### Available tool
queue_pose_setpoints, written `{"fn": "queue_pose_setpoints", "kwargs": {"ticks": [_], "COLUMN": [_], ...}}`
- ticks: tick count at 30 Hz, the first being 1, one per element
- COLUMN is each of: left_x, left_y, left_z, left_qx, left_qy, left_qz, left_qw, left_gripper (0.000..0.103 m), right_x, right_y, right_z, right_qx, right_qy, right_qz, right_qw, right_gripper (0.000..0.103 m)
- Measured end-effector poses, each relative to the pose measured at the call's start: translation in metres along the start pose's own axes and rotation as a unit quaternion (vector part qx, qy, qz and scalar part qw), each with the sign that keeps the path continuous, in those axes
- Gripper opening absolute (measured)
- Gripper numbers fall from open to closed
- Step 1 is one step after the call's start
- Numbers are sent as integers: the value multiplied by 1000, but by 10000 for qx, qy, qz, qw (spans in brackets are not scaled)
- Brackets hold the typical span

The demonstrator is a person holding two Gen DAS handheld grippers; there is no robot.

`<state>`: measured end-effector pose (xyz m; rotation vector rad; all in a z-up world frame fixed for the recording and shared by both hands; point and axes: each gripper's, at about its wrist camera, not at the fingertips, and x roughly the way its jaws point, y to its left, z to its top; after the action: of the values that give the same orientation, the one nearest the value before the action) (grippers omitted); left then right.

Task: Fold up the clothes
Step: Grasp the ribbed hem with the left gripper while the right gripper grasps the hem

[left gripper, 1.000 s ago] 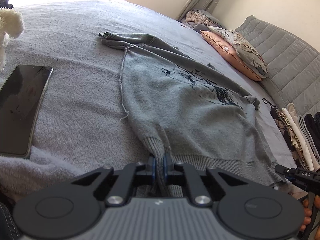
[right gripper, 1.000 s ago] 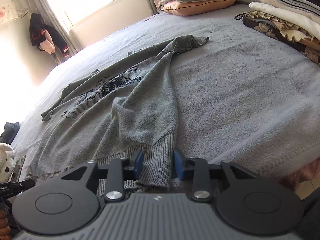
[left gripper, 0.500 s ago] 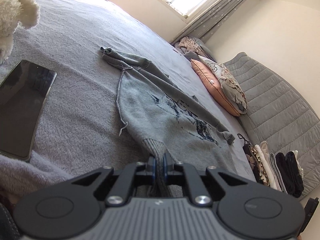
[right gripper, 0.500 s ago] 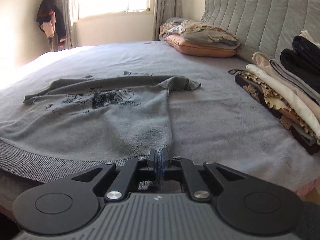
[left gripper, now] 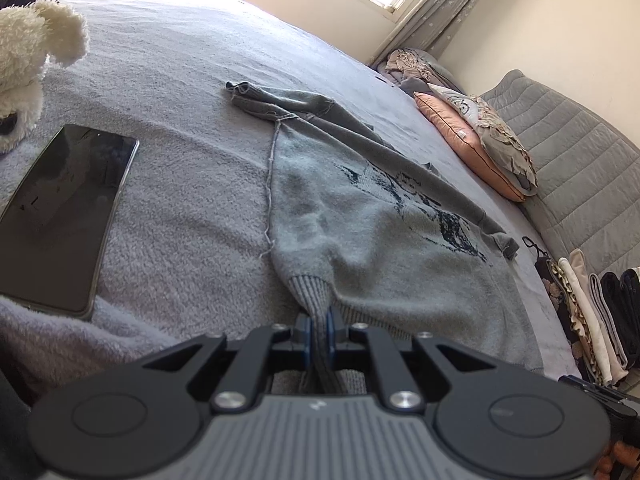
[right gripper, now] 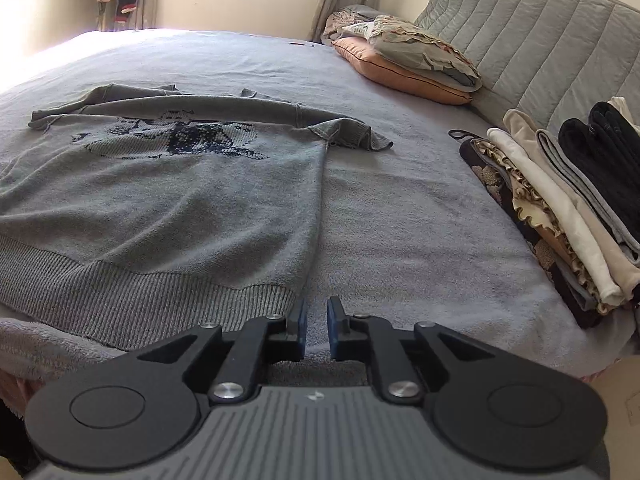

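A grey knit sweater [left gripper: 360, 232] with a dark printed pattern lies spread flat on the grey bed, sleeves stretched out at the far end. My left gripper [left gripper: 318, 328] is shut on the ribbed hem [left gripper: 310, 292] at the sweater's left bottom corner. In the right wrist view the sweater [right gripper: 180, 192] lies left of centre, its ribbed hem [right gripper: 160, 296] near me. My right gripper [right gripper: 316, 320] is slightly open and empty, just right of the hem's right corner, above the bedspread.
A black phone [left gripper: 60, 216] and a white plush toy [left gripper: 28, 52] lie on the bed to the left. A stack of folded clothes [right gripper: 560, 200] sits at the right. Pillows [right gripper: 408, 60] rest against the quilted headboard [right gripper: 540, 40].
My right gripper had shut on the hem's right corner half a second ago; now it has opened and let go, and the sweater lies flatter. My left gripper stays shut on the hem.
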<state>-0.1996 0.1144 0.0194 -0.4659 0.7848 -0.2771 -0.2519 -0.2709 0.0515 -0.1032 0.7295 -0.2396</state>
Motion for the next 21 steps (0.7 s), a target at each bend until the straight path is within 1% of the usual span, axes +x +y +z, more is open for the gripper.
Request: {"fn": "queue_pose_setpoints", "kwargs": {"ticks": [2, 3, 5, 6, 8, 10, 11, 14, 18, 20, 21], "left_x": [0, 0, 0, 0, -2, -3, -3, -1, -1, -1, -1], "left_y": [1, 1, 2, 4, 9, 13, 14, 10, 10, 10, 10], "left_z": [0, 0, 0, 0, 2, 3, 3, 1, 1, 1, 1], "left_qx": [-2, 3, -27, -92, -291, -412, -431, -266, -255, -280, -275], "left_qy": [13, 16, 2, -28, -106, -136, -128, -70, -44, -33, -31], "left_qz": [41, 61, 80, 82, 51, 37, 39, 114, 90, 65, 59], "left_qw": [10000, 10000, 10000, 9999, 9995, 9991, 9990, 9996, 9996, 9996, 9996], "left_gripper": [8, 8, 8, 8, 8, 8, 8, 8, 8, 8, 8], "right_x": [-1, 1, 5, 8, 12, 15, 17, 23, 32, 32, 33], "right_y": [-13, -22, -39, -42, -40, -33, -28, -14, -7, -9, -11], "right_z": [3, 3, 3, 2, 2, 2, 1, 0, -4, -6, -7], "right_qx": [512, 831, 1468, 1602, 1635, 1496, 1393, 1080, 1053, 1201, 1313], "right_qy": [-87, -74, -45, 9, 82, 170, 233, 423, 622, 649, 665], "right_qz": [259, 371, 593, 664, 717, 766, 798, 891, 898, 970, 1024], "right_qw": [9983, 9958, 9874, 9849, 9839, 9856, 9868, 9892, 9884, 9859, 9838], "right_gripper": [29, 39, 40, 40, 40, 41, 41, 42, 42, 44, 47]}}
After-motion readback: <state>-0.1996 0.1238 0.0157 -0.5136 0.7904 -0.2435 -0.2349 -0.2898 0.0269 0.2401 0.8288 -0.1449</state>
